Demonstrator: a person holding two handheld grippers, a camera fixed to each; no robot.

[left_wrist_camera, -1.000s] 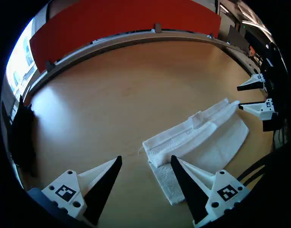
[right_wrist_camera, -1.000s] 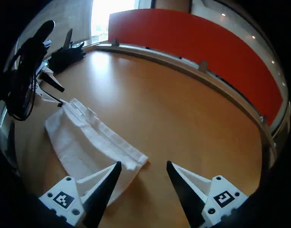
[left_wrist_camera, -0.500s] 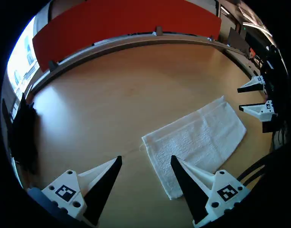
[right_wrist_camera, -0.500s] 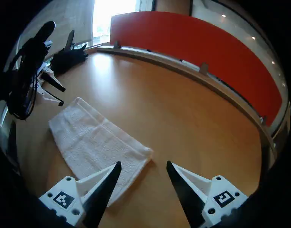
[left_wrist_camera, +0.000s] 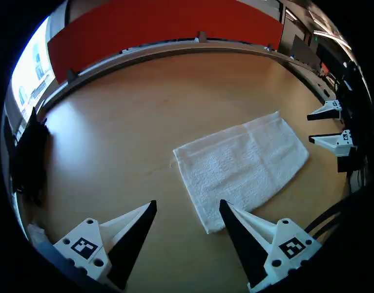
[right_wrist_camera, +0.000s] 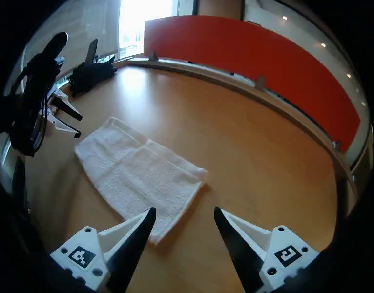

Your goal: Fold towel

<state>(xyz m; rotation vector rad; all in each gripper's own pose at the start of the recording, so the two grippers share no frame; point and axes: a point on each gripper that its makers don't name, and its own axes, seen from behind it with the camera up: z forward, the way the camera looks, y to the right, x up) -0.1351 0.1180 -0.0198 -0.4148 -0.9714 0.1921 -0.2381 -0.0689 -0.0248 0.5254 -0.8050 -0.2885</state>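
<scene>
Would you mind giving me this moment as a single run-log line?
towel: lying flat on table, not held | left gripper: open, empty | right gripper: open, empty

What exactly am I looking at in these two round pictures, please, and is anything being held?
There is no robot here: a person carries a two-finger tool in each hand, and a fisheye camera rides on each tool. The left gripper view looks forward between the white fingers of the left hand-held gripper. The right gripper view does the same for the right hand-held gripper. On the wooden table a white towel lies flat as a neat rectangle. A red panel stands along the table's far edge. Both grippers are open, close to the towel's near edge, and hold nothing.
</scene>
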